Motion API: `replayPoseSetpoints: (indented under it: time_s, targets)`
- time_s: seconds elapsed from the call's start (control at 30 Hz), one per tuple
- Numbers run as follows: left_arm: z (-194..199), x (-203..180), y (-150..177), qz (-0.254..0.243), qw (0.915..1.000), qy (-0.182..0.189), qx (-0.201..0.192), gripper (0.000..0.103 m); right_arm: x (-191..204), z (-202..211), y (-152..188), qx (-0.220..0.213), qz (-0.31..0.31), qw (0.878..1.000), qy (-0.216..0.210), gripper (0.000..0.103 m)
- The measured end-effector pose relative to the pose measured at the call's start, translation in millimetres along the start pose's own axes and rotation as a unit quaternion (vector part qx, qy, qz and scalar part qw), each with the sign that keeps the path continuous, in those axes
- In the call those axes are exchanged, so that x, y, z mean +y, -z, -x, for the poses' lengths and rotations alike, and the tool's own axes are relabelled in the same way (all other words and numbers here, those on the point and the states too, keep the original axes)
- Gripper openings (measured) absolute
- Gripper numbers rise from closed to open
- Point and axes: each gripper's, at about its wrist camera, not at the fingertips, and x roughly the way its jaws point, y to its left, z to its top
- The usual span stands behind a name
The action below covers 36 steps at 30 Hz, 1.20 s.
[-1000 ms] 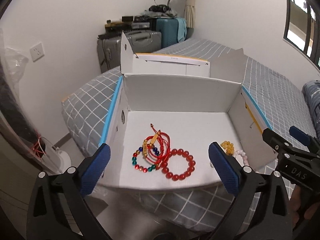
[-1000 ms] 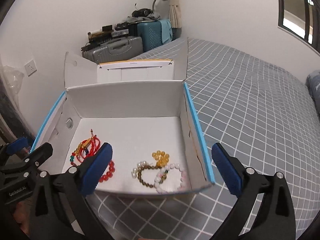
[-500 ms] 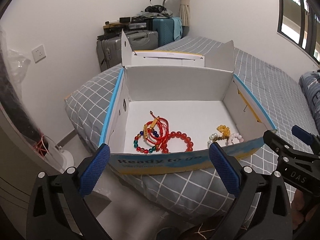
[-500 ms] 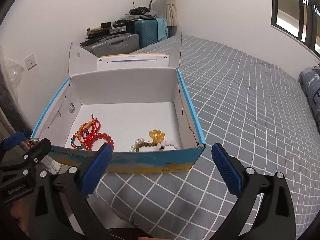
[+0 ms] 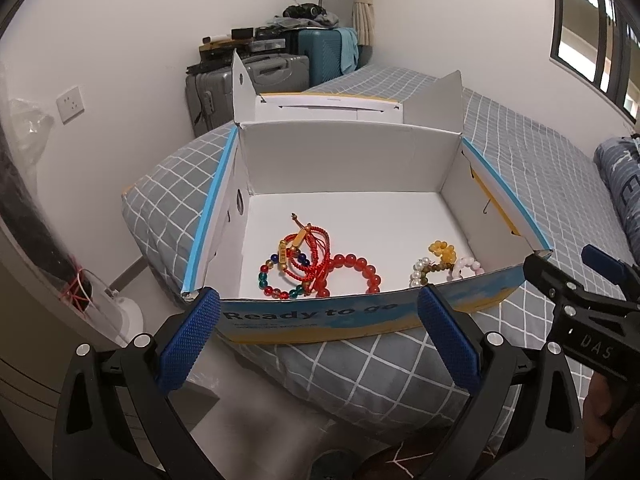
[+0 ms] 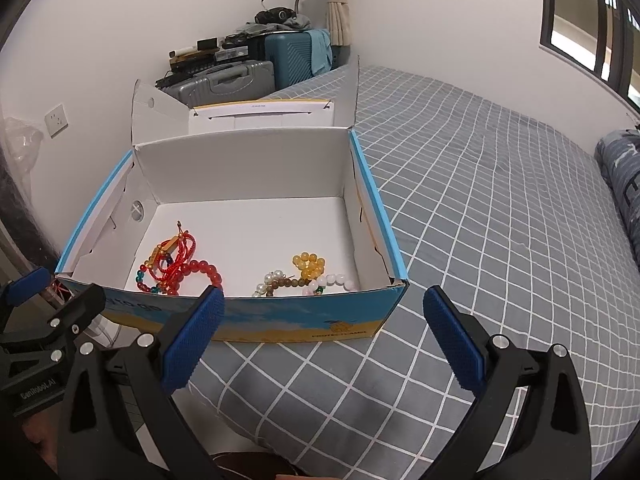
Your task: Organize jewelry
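Note:
An open cardboard box (image 5: 344,322) with blue edges sits at the corner of the bed; it also shows in the right wrist view (image 6: 280,322). Inside on the left lie a red bead bracelet (image 5: 354,270), red cord bracelets (image 5: 310,246) and a multicolour bead bracelet (image 5: 276,280). On the right lie yellow beads (image 5: 442,252) and pearl and pink bracelets (image 6: 304,282). My left gripper (image 5: 318,320) is open and empty, in front of the box. My right gripper (image 6: 320,322) is open and empty, also in front of the box.
The bed (image 6: 500,220) has a grey checked cover and stretches right. Suitcases (image 5: 256,76) stand against the far wall behind the box. A dark pillow (image 6: 622,188) lies at the right edge. The floor (image 5: 132,276) drops off left of the bed corner.
Both grippers have pulled back and away from the box. The box's front wall now shows in full and the bracelets look farther off. Both stay open.

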Motion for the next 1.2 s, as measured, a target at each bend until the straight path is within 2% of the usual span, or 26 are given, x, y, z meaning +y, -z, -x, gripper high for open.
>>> replayPoseSetpoints:
  time_s: [0.53,1.2]
  targets:
    - [-1.4,-1.6,-1.9,0.001,1.0,-0.008,0.0,0.097,-1.1,-2.4,1.7,0.007,0.002,1.0,0.001,0.095]
    - [-2.2,-1.7,1.9,0.015,0.9997,0.014,0.009,0.097,-2.0,0.1,1.4,0.006,0.003,1.0,0.001,0.095]
